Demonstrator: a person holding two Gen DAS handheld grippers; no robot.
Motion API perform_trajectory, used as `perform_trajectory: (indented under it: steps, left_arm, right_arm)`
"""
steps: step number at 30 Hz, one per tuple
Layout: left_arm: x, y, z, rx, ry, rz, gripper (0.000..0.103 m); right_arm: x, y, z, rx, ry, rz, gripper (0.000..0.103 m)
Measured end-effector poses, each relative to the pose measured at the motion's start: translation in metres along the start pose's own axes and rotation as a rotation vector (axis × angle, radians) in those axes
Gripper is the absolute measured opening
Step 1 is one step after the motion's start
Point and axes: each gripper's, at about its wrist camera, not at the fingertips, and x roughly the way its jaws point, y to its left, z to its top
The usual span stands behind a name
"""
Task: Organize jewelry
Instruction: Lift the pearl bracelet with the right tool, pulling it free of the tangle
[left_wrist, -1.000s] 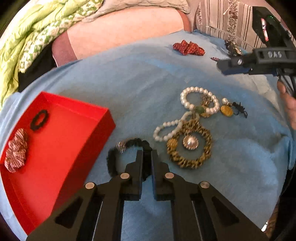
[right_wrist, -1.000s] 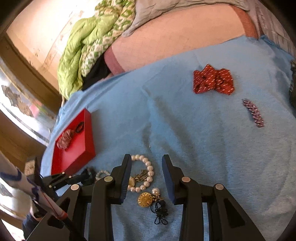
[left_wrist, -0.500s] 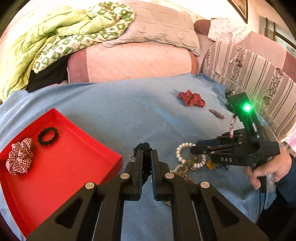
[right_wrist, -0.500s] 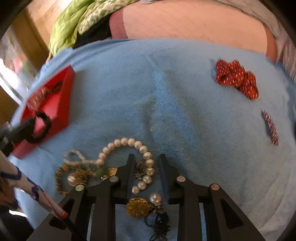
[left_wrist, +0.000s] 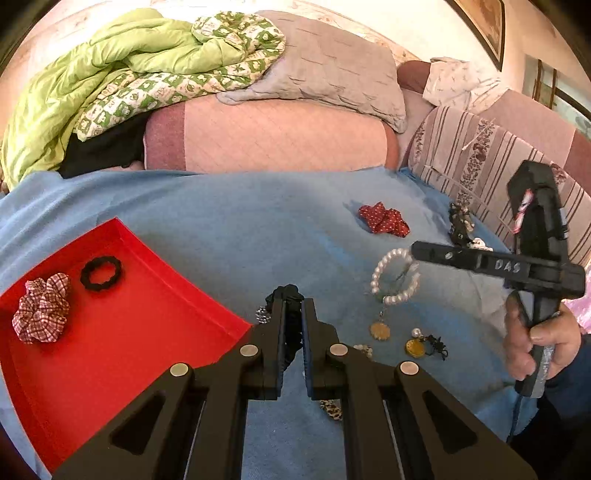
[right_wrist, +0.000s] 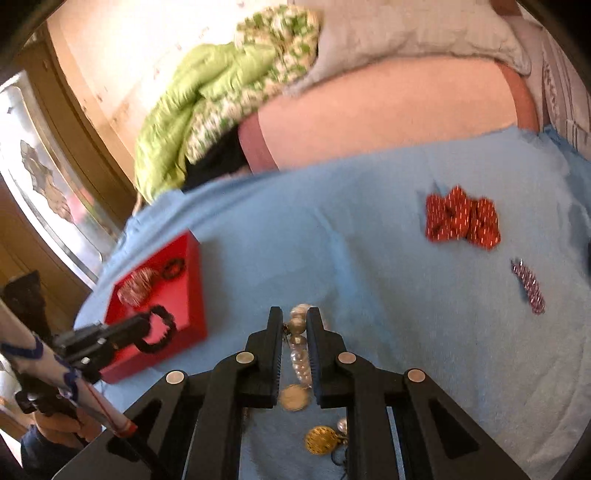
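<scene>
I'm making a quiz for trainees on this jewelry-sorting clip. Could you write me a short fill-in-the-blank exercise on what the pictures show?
1. The left tool is shut on a ruffled hair tie whose colour is ____.
2. The right tool grips a bracelet made of white ____.
3. The checked scrunchie lies inside a shallow tray coloured ____.
4. The red dotted scrunchie rests on a blanket coloured ____.

Missing words: black; pearls; red; blue
</scene>
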Motion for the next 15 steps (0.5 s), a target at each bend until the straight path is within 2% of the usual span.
perform_trajectory:
  steps: [4,8,11,13,15]
  left_arm:
    - [0.001,-0.001,0.001,0.000,0.001,-0.001,0.008]
    - [0.003,-0.001,0.002,0.002,0.005,0.002,0.008]
    - [0.005,-0.001,0.002,0.000,0.012,0.001,0.008]
    - [0.006,-0.001,0.001,0.001,0.016,0.003,0.008]
    - [0.007,-0.001,0.001,0.002,0.019,0.000,0.008]
  right_arm:
    - [-0.004,0.006,0.003,0.002,-0.026,0.014,0.006]
    - [0.002,0.006,0.006,0.014,-0.007,0.004,0.006]
    - [0.011,-0.003,0.005,0.040,0.032,-0.025,0.007]
    - [0.023,-0.012,0.002,0.062,0.080,-0.062,0.013]
    - [0.034,-0.019,-0.003,0.088,0.119,-0.082,0.015]
